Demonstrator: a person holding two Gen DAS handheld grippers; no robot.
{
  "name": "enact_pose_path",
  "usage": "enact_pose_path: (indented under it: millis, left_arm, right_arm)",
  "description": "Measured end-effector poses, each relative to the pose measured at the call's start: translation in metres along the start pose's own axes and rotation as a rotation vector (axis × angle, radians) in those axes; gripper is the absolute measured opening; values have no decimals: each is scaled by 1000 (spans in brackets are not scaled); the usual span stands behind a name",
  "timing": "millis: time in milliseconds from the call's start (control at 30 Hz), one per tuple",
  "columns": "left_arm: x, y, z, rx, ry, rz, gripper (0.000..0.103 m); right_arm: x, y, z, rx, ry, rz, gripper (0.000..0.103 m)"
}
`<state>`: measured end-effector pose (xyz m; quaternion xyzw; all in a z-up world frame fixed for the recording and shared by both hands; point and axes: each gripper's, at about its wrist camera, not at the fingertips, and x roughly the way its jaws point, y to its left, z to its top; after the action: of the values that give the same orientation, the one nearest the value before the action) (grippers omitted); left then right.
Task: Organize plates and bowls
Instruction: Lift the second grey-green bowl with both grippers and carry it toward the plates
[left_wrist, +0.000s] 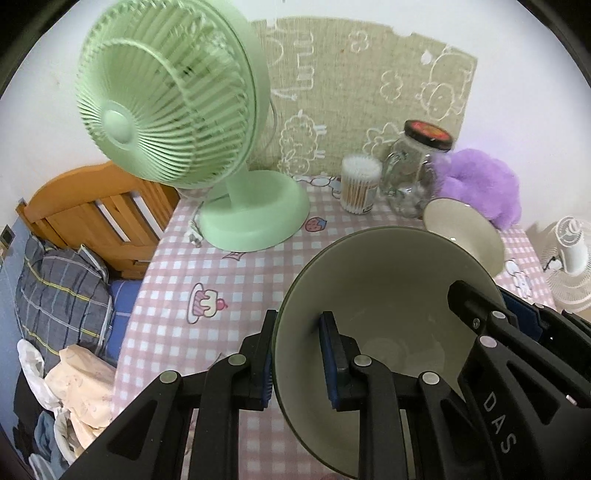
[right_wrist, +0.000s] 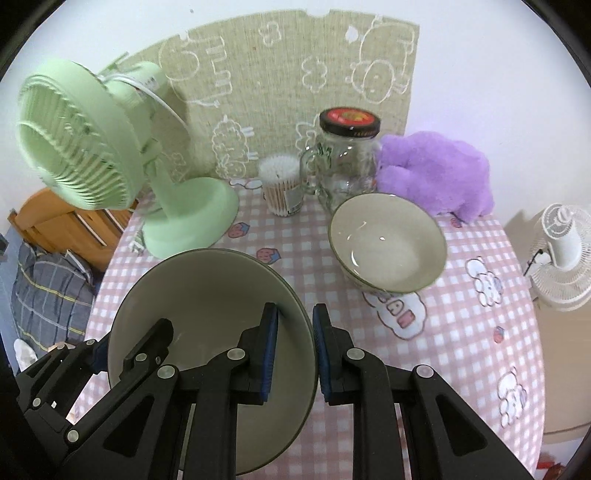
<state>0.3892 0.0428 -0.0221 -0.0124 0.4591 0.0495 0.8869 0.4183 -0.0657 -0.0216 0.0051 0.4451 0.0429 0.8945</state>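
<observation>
We pinch the near bowl (right_wrist: 207, 317) on opposite rims with left gripper (left_wrist: 297, 358) and right gripper (right_wrist: 293, 354); second bowl (right_wrist: 388, 245) sits upper right.

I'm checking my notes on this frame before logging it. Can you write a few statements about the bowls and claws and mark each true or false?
1. Both claws grip one large bowl. True: the left claw and right claw each straddle its rim.
2. The small bowl sits on the table. True.
3. The jar has no lid. False: it has a black lid.
4. The green fan lies flat. False: it stands upright.
5. The small bowl holds cotton swabs. False: it looks empty.
</observation>
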Motion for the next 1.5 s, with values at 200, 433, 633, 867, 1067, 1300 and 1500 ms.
enact_pose_path:
  millis: [200, 433, 633, 867, 1067, 1300, 1500]
  left_arm:
    - [-40, 5, -17, 20, -28, -29, 20]
    - [-84, 1, -46, 72, -54, -81, 20]
    - [-110, -12, -70, 127, -62, -129, 20]
    - [-133, -32, -102, 159, -58, -165, 20]
    - [-148, -53, -123, 164, -62, -166, 20]
    - [-156, -83, -149, 135, -31, -142, 20]
    - [-156, -110, -174, 93, 4, -111, 20]
  right_arm:
    - [-47, 8, -21, 9, -28, -28, 23]
    - [-96, 7, -54, 39, -54, -75, 23]
    - [-134, -5, -86, 93, -61, -126, 23]
    - [-162, -24, -116, 122, -58, -157, 23]
    - [-180, -47, -140, 126, -61, -150, 23]
    - [-189, -79, -163, 93, -36, -121, 23]
    - [-187, -109, -182, 45, 4, -79, 23]
